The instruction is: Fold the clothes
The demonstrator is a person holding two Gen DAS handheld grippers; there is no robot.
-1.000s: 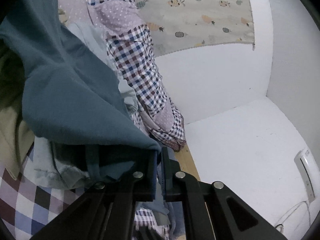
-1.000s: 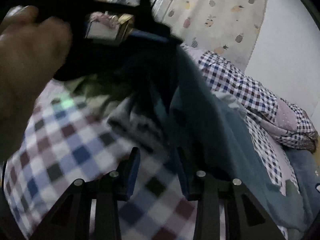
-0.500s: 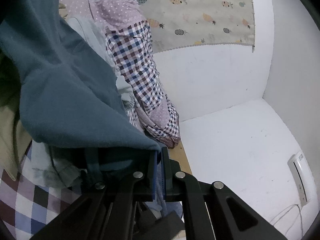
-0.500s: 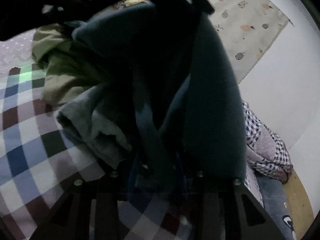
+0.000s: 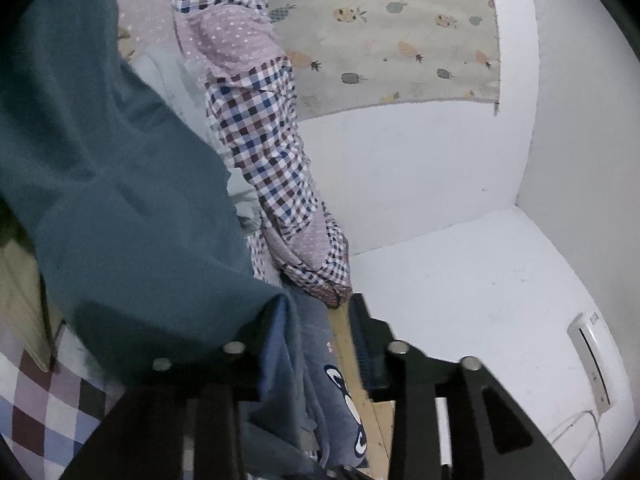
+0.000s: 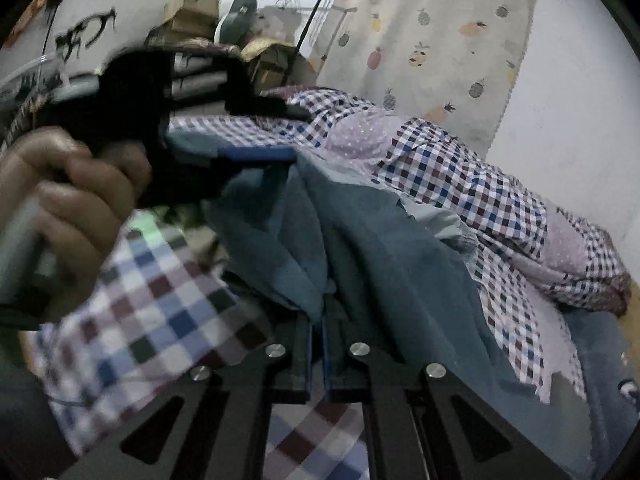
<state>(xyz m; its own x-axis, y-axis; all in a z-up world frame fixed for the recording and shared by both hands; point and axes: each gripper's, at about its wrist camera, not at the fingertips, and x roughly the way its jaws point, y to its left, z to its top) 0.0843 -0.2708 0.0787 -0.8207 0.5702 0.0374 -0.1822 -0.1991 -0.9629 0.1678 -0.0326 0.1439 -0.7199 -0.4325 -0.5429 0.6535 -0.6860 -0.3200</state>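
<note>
A bed covered in a large-checked sheet (image 6: 160, 320) fills the room below a pineapple-print wall hanging (image 6: 440, 40). The teal fleece garment (image 6: 380, 280) lies heaped on that sheet. The right gripper (image 6: 316, 344) is clamped on its edge; the left gripper (image 5: 316, 320) stands apart, cloth draped over one finger. Better to re-pinch a matching corner, then spread the fleece flat before folding.

The left gripper (image 5: 316, 344) has its fingers spread wide apart. The right gripper (image 6: 317, 344) has its fingers pressed nearly together. In the right wrist view, a bare hand (image 6: 68, 200) grips the left gripper's handle, knuckles curled
</note>
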